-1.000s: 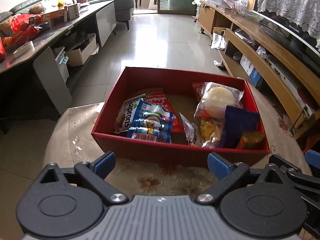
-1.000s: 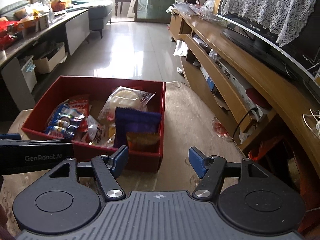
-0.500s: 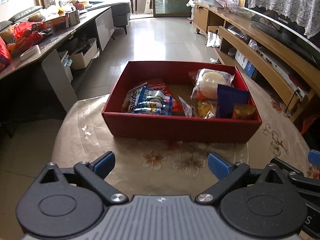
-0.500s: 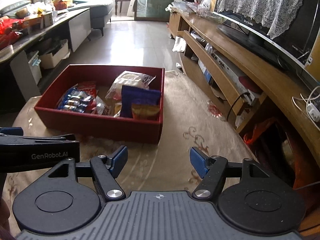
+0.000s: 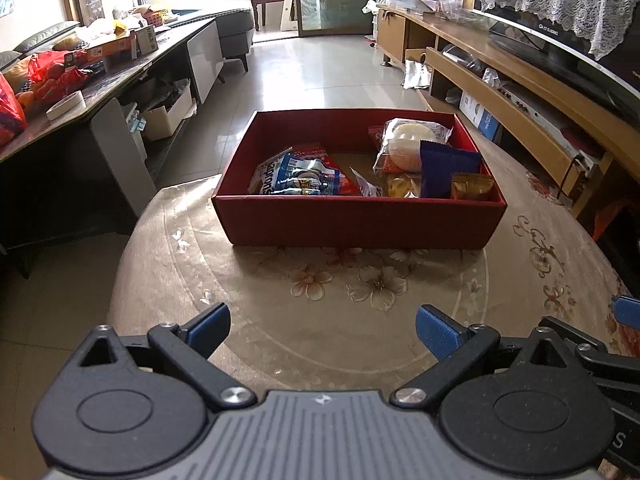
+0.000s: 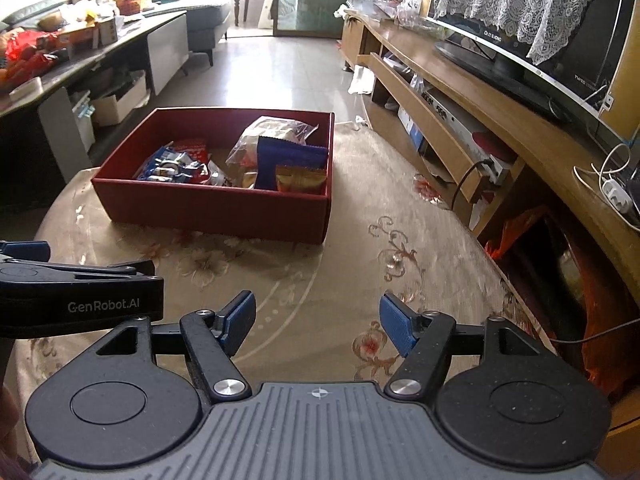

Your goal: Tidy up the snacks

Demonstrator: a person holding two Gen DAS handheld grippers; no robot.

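The round worktop (image 5: 256,320), covered in a beige floral cloth, carries only one load: the red box (image 5: 356,220), which stands toward the far side, well apart from both tools. No loose packet shows on the cloth in either view, so judge the gathering as done or nearly so; what remains, if anything, is tidying inside the box. There the snacks lie in two groups with a strip of bare floor between them. On the left are the blue-and-white packet (image 5: 298,176) and a red packet (image 5: 316,151) partly under it; on the right are the clear bag with a pale round cake (image 5: 408,142), the dark blue wrapper (image 5: 442,168) leaning upright against it, and the small golden packet (image 5: 471,186) in the near right corner. A small clear sachet (image 5: 366,186) sits between the groups. The left tongs (image 5: 322,326) hang over the near cloth with fingers wide apart and nothing between them; the right tongs (image 6: 316,326) sit beside them, likewise parted and empty. If you straighten the contents, approach from above over the near wall rather than through it, take one packet at a time by its crimped edge, and close gently, since the cake bag and crisp-like packets would likely crush. Keep your two tools from crossing: they already sit just beside each other, so let one work while the other waits clear of the box.
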